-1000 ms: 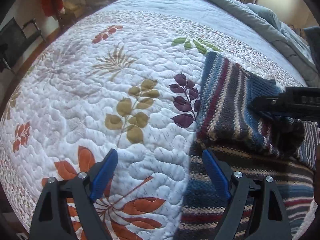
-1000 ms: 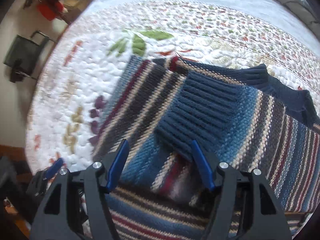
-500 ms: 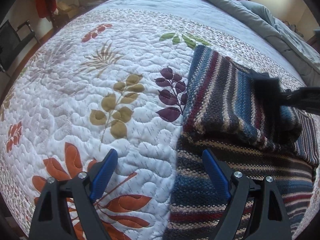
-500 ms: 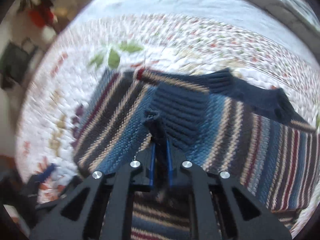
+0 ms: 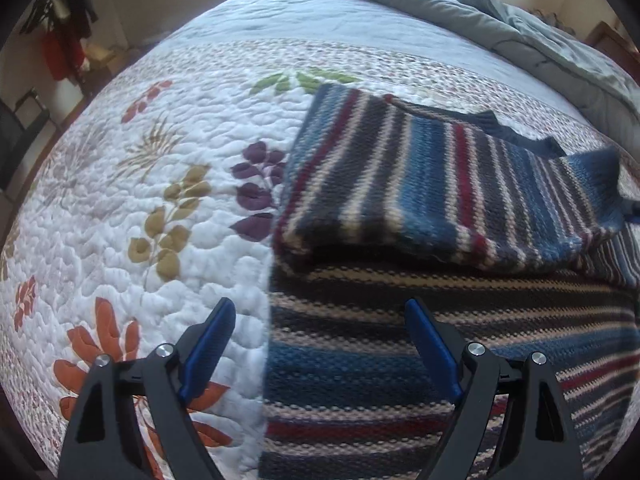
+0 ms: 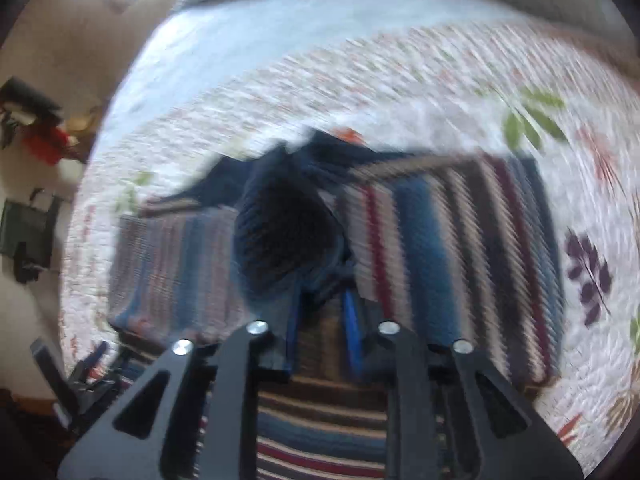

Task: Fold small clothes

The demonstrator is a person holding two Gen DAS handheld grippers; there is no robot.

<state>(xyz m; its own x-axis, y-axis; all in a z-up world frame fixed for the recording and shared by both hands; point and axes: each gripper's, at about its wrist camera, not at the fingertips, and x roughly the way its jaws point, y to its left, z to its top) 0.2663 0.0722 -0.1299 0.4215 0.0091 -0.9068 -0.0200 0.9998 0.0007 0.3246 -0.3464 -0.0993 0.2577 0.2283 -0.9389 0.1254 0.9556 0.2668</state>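
A striped knit sweater [image 5: 420, 360] in blue, maroon, cream and grey lies on the quilted bed. One sleeve [image 5: 440, 184] is folded across its body. My left gripper [image 5: 320, 344] is open and empty, low over the sweater's left edge. In the right wrist view, my right gripper [image 6: 320, 312] is shut on the sleeve's dark navy ribbed cuff [image 6: 280, 232] and holds it lifted above the sweater body [image 6: 460, 248]. That view is blurred by motion.
The white floral quilt [image 5: 140, 200] covers the bed left of the sweater. A grey-blue duvet [image 5: 500, 28] is bunched at the far end. A dark chair [image 5: 16, 132] and red clothing [image 5: 60, 52] stand beyond the bed's left side.
My right gripper closed on the sleeve cuff and lifted and swung it across the sweater. The left gripper shifted slightly and stayed open.
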